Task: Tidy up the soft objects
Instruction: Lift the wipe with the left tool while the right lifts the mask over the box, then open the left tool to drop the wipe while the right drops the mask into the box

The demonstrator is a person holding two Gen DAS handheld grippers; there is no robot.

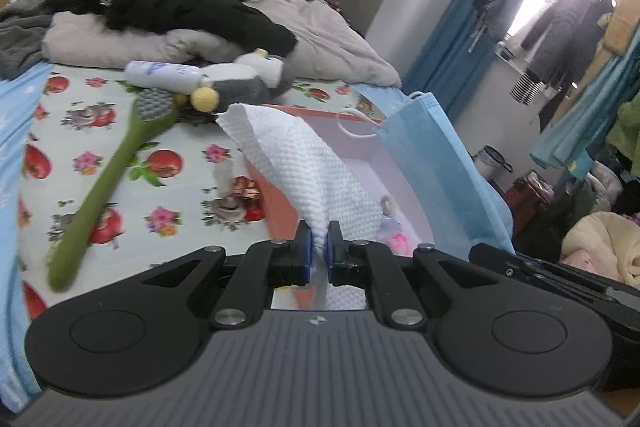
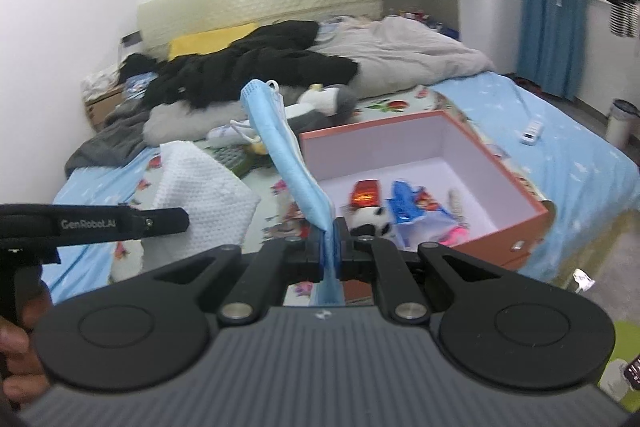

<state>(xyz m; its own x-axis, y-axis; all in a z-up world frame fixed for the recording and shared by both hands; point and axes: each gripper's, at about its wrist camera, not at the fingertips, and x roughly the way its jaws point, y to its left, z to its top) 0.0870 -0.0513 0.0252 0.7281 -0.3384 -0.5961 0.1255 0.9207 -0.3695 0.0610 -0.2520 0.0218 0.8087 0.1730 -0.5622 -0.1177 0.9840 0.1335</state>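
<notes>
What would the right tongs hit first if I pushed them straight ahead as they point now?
Probably the open orange cardboard box: the right tongs, shut on the blue face mask, point down toward its near end, where a small panda plush lies. Depth is uncertain.

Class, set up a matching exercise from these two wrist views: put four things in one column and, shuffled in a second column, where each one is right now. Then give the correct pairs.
Things:
1. white textured cloth
2. blue face mask
3. green long-handled brush
4. panda plush

Places:
A. lying on the flowered sheet
B. inside the orange box
C. pinched in the left gripper
D. pinched in the right gripper

Pairs: 1-C, 2-D, 3-A, 4-B
</notes>
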